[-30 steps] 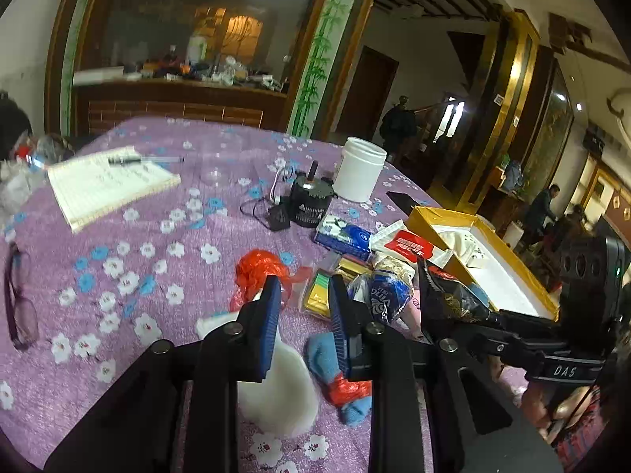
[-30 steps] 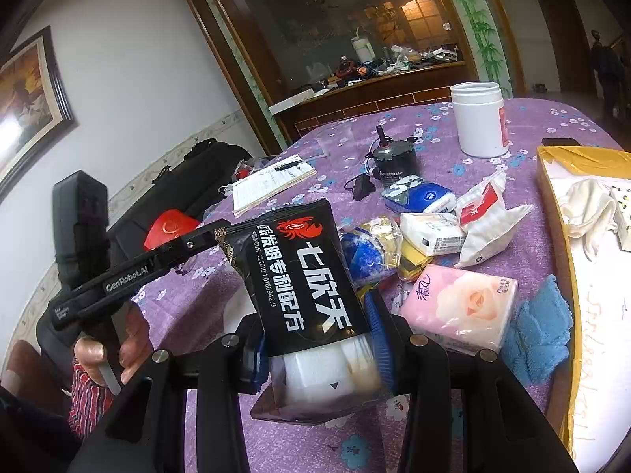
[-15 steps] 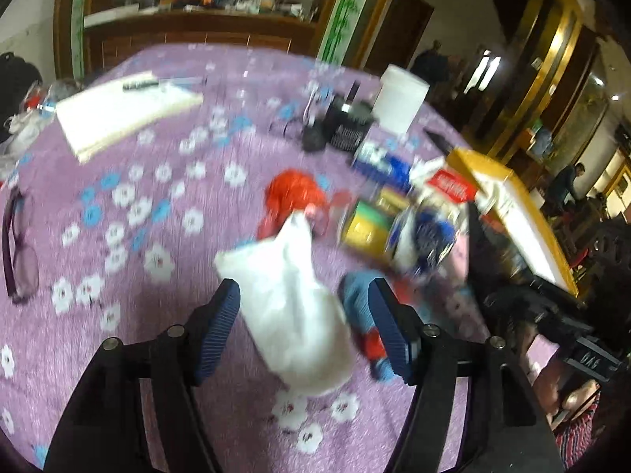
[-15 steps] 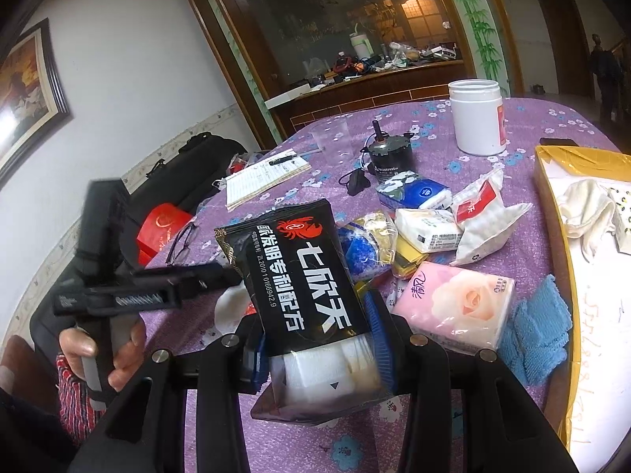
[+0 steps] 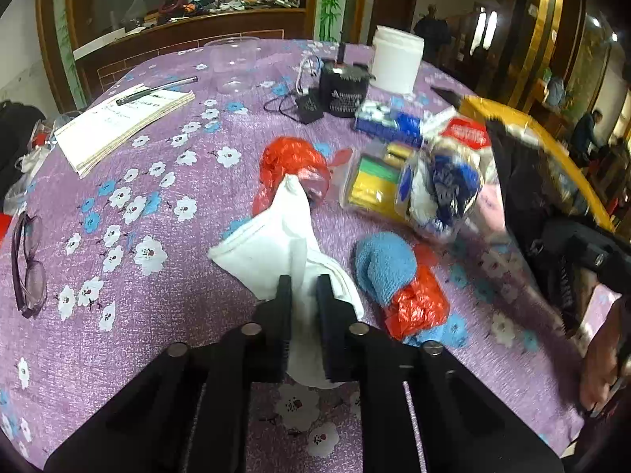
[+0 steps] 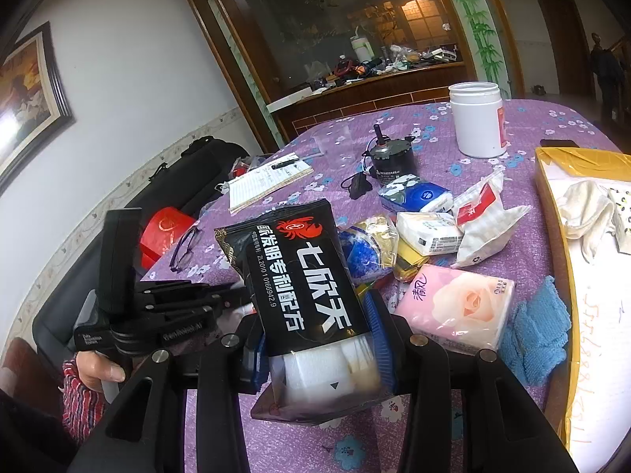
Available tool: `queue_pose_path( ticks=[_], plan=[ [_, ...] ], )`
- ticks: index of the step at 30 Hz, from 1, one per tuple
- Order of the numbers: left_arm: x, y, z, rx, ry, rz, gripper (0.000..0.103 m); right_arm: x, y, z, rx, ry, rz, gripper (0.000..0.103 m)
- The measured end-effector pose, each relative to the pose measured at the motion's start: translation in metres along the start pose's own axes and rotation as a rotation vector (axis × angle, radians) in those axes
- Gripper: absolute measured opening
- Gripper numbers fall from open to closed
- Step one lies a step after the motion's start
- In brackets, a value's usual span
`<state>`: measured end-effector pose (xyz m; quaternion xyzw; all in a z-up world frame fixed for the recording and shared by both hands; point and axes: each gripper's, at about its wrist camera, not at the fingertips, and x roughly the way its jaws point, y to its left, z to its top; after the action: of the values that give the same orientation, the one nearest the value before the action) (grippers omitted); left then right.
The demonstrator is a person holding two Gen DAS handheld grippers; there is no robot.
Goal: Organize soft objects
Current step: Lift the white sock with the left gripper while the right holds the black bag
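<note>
Left gripper pinched white sock; blue towel just right of sock. Right gripper clamped black packet, hiding the sock.

White crumpled cloth on purple floral tablecloth, near end pinched between black fingers, black glossy packet upright, clamped between blue pads

the left gripper, which a second ago had its jaws narrowly apart above the white cloth and half a second ago spread them wide around it, now has them pinched onto the cloth's near end. the cloth's far tip now stands up against the red plastic bag. in the right view, the left gripper sits lower, near the counter.
</note>
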<state>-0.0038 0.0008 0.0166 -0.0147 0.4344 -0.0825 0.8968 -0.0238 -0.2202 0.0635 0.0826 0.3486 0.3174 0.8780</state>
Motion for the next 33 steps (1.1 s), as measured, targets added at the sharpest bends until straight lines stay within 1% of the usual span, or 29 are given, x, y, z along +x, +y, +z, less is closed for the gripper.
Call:
queue_pose_path(
  ticks=[1,5,8,12,15,20,26,30,33],
  plan=[
    [-0.004,0.002,0.001,-0.009,-0.018,-0.010,0.007,-0.001,0.000,0.000,0.001,-0.001,0.000,0.043],
    [-0.029,0.007,0.006,-0.042,-0.132,-0.063,0.007,-0.002,-0.001,0.000,0.004,-0.007,0.000,0.043],
    [-0.040,0.005,0.010,-0.045,-0.186,-0.081,0.007,-0.003,-0.002,0.000,0.010,-0.014,-0.002,0.043],
    [-0.053,-0.010,0.016,-0.028,-0.227,-0.120,0.007,-0.006,-0.004,0.001,0.025,-0.027,-0.009,0.043],
    [-0.058,-0.024,0.021,-0.001,-0.252,-0.135,0.007,-0.009,-0.007,0.001,0.039,-0.039,-0.011,0.043],
    [-0.058,-0.046,0.025,0.026,-0.255,-0.159,0.007,-0.012,-0.011,0.002,0.060,-0.055,-0.022,0.044],
    [-0.052,-0.062,0.026,0.050,-0.243,-0.159,0.007,-0.017,-0.016,0.003,0.090,-0.078,-0.036,0.044],
    [-0.053,-0.069,0.031,0.051,-0.236,-0.175,0.007,-0.022,-0.027,0.006,0.140,-0.100,-0.039,0.044],
    [-0.058,-0.081,0.034,0.073,-0.247,-0.185,0.007,-0.029,-0.037,0.007,0.181,-0.121,-0.040,0.044]
  ],
)
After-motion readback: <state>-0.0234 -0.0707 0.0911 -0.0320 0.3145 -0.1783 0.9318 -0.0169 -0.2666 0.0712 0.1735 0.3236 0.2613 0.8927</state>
